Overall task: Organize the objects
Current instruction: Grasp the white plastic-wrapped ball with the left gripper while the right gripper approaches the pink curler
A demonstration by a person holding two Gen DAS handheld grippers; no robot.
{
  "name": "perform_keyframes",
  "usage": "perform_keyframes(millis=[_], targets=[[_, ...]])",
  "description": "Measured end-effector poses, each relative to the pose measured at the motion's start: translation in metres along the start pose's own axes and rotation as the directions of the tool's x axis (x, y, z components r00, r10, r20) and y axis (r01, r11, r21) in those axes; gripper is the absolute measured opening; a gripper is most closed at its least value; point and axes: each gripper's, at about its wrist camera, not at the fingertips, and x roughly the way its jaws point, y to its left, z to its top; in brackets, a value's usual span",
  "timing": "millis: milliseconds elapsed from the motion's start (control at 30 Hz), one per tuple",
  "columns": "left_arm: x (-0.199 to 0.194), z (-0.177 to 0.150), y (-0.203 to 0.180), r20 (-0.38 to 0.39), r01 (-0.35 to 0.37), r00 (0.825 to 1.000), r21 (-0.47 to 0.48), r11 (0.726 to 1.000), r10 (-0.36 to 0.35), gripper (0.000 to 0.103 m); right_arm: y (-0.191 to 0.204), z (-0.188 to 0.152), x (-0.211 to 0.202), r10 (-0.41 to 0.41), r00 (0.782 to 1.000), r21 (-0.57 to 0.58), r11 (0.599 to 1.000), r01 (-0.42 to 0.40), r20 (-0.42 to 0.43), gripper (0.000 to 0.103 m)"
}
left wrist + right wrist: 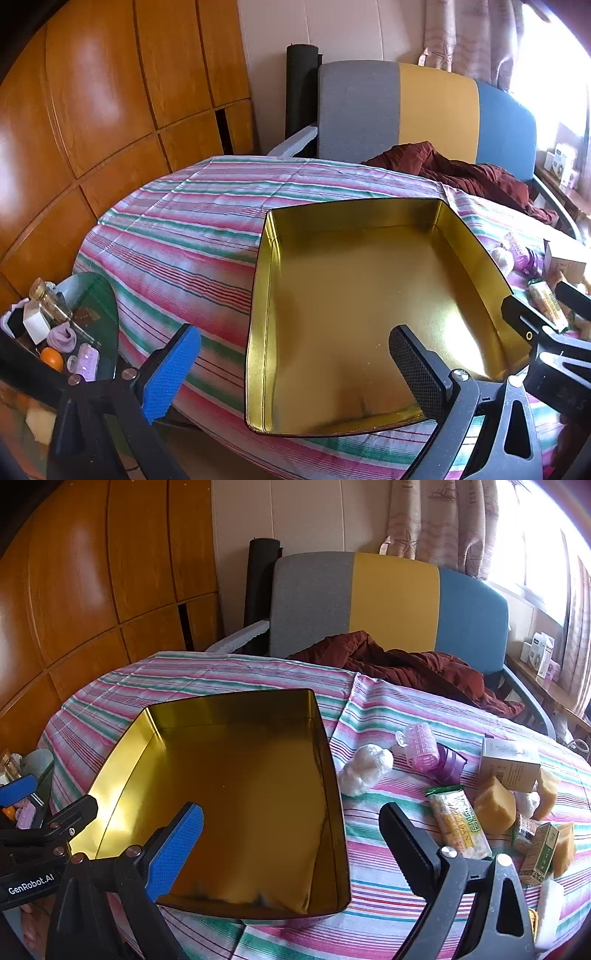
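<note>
Gold tin box (236, 805), lidless and with nothing in it, is lying on the striped tablecloth (221, 672) toward the left half of the table, its near edge close to the table's front. To its right, loose items are lying scattered on the cloth: a white wad (364, 770) just beside the tin's right wall, a pink hair roller (421, 751) touching a purple piece (448, 768), a green-and-yellow snack bar (458, 821), tan blocks (495, 806), and small cartons (511, 764) toward the right edge.

I am holding my left gripper (295, 373) spread wide, released, gripping nothing; it is angling downward over the tin's near left corner, the blue pad (171, 373) hanging over the cloth outside the tin and the black pad (417, 365) over the tin's floor. I am holding my right gripper (291, 853) likewise wide apart and unloaded, straddling the tin's right wall: blue pad (175, 849) over the floor, black pad (410, 853) over the cloth near the snack bar.

Beyond the table, a chair (391, 602) banded grey, yellow and blue is carrying a dark red garment (402, 664). Left of the table, a glass side table (99, 317) is bearing small jars and an orange (51, 358).
</note>
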Motion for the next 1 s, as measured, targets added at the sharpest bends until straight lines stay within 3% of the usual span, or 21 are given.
perform_keyframes(millis=[367,600,733,1000], targets=[[-0.003,0.001,-0.022,0.002,0.015,1.000,0.092,0.996,-0.015,0.103,-0.017,-0.003,-0.003,-0.014,1.000,0.034,0.999,0.014,0.011,0.098],[-0.003,-0.001,-0.036,-0.020,0.109,0.994,0.130,0.986,-0.107,0.103,-0.035,-0.008,-0.005,-0.034,0.999,0.075,0.997,0.033,0.011,0.098],[0.001,-0.002,-0.042,-0.071,0.215,0.975,0.111,0.970,-0.208,0.103,-0.046,-0.012,-0.006,-0.049,0.999,0.094,0.994,0.049,0.008,0.098],[0.001,-0.003,-0.070,-0.091,0.277,0.960,0.198,0.940,-0.263,0.103,-0.074,-0.025,-0.011,-0.089,0.996,0.142,0.986,0.092,-0.028,0.098]])
